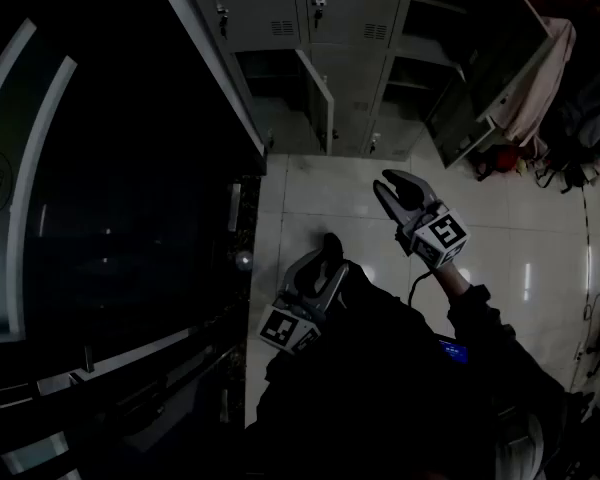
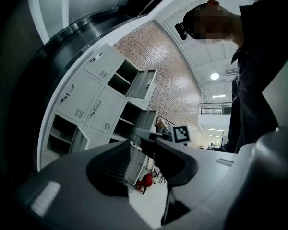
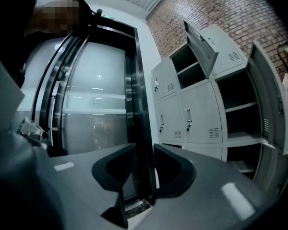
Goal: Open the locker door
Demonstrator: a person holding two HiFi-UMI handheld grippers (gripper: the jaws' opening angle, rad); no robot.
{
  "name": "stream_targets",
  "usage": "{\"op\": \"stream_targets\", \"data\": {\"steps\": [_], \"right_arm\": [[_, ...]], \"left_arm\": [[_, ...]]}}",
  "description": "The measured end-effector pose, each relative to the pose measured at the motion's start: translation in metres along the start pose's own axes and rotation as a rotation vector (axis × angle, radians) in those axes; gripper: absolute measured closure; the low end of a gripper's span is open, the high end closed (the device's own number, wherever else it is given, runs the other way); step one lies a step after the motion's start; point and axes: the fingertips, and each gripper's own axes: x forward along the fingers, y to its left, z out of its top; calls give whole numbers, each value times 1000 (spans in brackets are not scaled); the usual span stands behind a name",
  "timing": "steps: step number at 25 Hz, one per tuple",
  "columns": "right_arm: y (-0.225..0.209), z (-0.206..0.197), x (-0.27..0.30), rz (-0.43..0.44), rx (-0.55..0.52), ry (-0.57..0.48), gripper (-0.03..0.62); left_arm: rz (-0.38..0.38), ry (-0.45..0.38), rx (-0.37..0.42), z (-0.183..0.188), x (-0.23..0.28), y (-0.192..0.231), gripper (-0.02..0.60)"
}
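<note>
**Both grippers held clear of the lockers**

The left gripper (image 1: 325,253) and right gripper (image 1: 395,188) hang over the tiled floor (image 1: 310,198), well apart from the far grey lockers (image 1: 355,58). Each has its jaws slightly parted on nothing, seemingly ready for a handle. One locker door (image 3: 201,114) is shut and an open door (image 1: 317,93) juts out; I cannot tell which door is meant.

No legible text; round emblem (image 3: 94,102) on glass door (image 3: 81,133) unreadable.

Left claw (image 1: 323,256) low and close in, right claw (image 1: 398,186) farther forward, jaws of both slightly apart, empty.
</note>
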Motion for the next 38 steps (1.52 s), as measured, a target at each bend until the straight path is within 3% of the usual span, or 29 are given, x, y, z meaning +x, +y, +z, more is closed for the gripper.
{"op": "stream_targets", "data": {"steps": [6, 11, 15, 19, 21, 23, 25, 28, 31, 36, 38], "right_arm": [[-151, 39, 179, -59, -20, -31, 491], [-252, 84, 325, -115, -117, -33, 484], [-288, 97, 403, -163, -160, -11, 433], [-303, 99, 432, -311, -204, 4, 433], [-310, 99, 440, -369, -200, 6, 429], [-316, 98, 441, -404, -159, -20, 499], [-314, 98, 435, -372, -118, -43, 509], [-285, 98, 409, -260, -142, -46, 525], [-247, 94, 353, -191, -168, -60, 511], [-228, 80, 243, -311, -150, -29, 493], [-207, 66, 211, -303, -176, 45, 542]], "left_arm": [[23, 70, -42, 9, 50, 82, 348], [80, 79, -18, 48, 89, 166, 348], [113, 56, -16, 62, 110, 205, 350], [121, 63, -22, 64, 117, 225, 351], [124, 62, -25, 64, 117, 231, 353], [127, 59, -30, 64, 116, 235, 354], [121, 60, -38, 64, 114, 235, 356], [85, 65, -44, 60, 108, 228, 362], [28, 68, -39, 56, 96, 206, 364], [-46, 63, -45, 52, 54, 159, 377], [-68, 66, -56, 44, 31, 137, 386]]}}
